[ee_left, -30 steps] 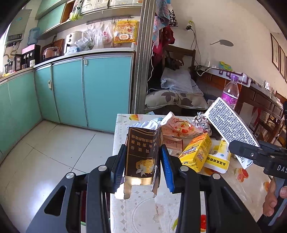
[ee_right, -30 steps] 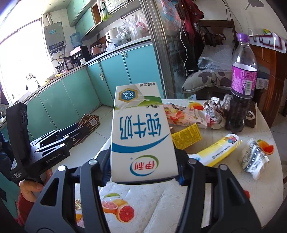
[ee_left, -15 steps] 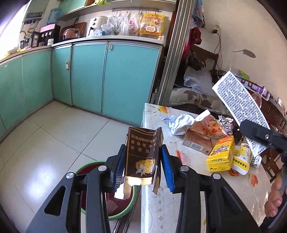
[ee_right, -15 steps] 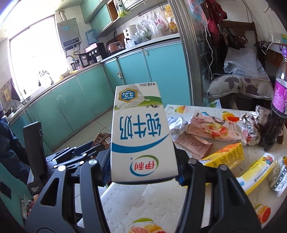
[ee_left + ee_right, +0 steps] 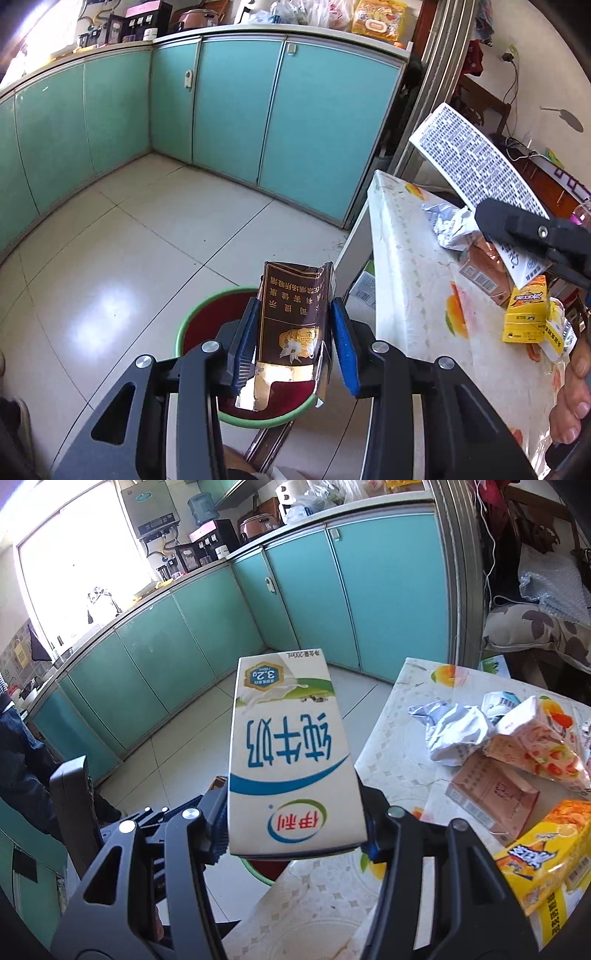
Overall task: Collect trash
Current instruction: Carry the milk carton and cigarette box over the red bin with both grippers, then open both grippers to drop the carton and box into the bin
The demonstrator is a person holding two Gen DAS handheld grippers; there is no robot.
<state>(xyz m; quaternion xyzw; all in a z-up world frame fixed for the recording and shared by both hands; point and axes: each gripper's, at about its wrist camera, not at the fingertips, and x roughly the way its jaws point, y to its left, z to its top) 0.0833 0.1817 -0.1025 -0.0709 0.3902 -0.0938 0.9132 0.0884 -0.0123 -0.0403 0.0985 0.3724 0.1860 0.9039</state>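
Note:
My left gripper [image 5: 293,343] is shut on a torn brown cigarette pack [image 5: 291,325] and holds it over a green-rimmed red bin [image 5: 192,325] on the floor beside the table. My right gripper [image 5: 295,834] is shut on a white milk carton [image 5: 291,760], held above the table's left edge; the carton also shows in the left wrist view [image 5: 476,173]. A sliver of the bin [image 5: 266,869] shows under the carton. On the table lie a crumpled foil wrapper [image 5: 454,734], a pink snack bag [image 5: 539,738], a flat brown box [image 5: 491,794] and a yellow carton [image 5: 543,856].
The table [image 5: 406,295] has a white fruit-print cloth and stands right of the bin. Teal kitchen cabinets [image 5: 236,110] line the far wall across a tiled floor [image 5: 110,258]. A small box [image 5: 364,284] lies under the table edge. The left gripper's body [image 5: 92,812] is at the lower left of the right wrist view.
My left gripper has swung left off the table with the cigarette pack and now hangs over the bin. My right gripper has followed leftward with the milk carton, toward the table's edge.

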